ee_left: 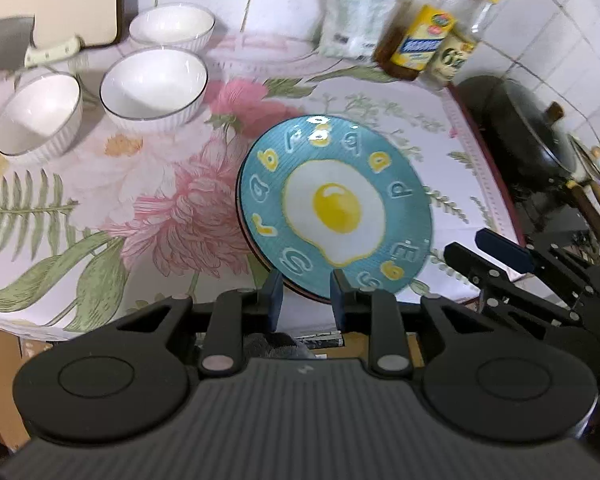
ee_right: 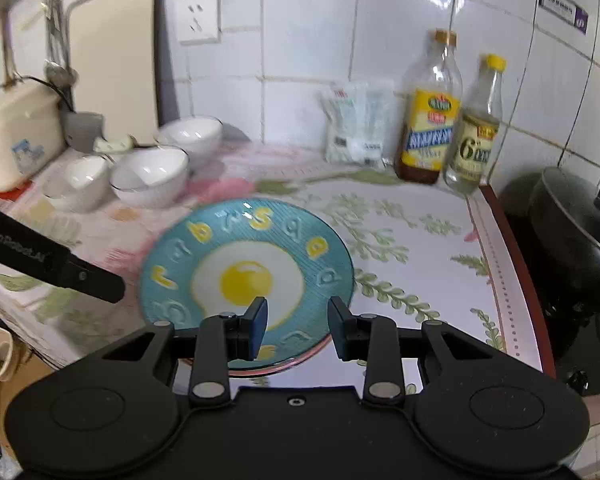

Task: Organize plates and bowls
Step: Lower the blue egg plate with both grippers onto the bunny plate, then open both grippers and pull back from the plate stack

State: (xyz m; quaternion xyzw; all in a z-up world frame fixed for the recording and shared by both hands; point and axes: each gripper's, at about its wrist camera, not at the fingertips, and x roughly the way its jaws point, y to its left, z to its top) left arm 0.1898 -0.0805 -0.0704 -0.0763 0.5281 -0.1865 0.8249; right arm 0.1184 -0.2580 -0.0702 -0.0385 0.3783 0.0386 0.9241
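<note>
A blue plate printed with a fried egg (ee_left: 336, 204) (ee_right: 244, 268) lies on top of a red-rimmed plate (ee_left: 300, 290) on the flowered tablecloth. My left gripper (ee_left: 307, 298) hovers at the plate's near rim, open, its pads touching nothing. My right gripper (ee_right: 298, 320) is also open, over the near rim, and shows at the plate's right (ee_left: 470, 246). Three white bowls stand apart at the back left: one by the wall (ee_left: 172, 28), a larger one (ee_left: 154, 88) and one further left (ee_left: 38, 114).
A cleaver (ee_left: 8, 40) and a cutting board (ee_left: 56, 0) lean at the back left beside a cream appliance (ee_right: 16, 128). Two bottles (ee_right: 428, 112) and a white packet (ee_right: 356, 124) stand against the tiled wall. A black wok (ee_right: 580, 224) sits off the table's right edge.
</note>
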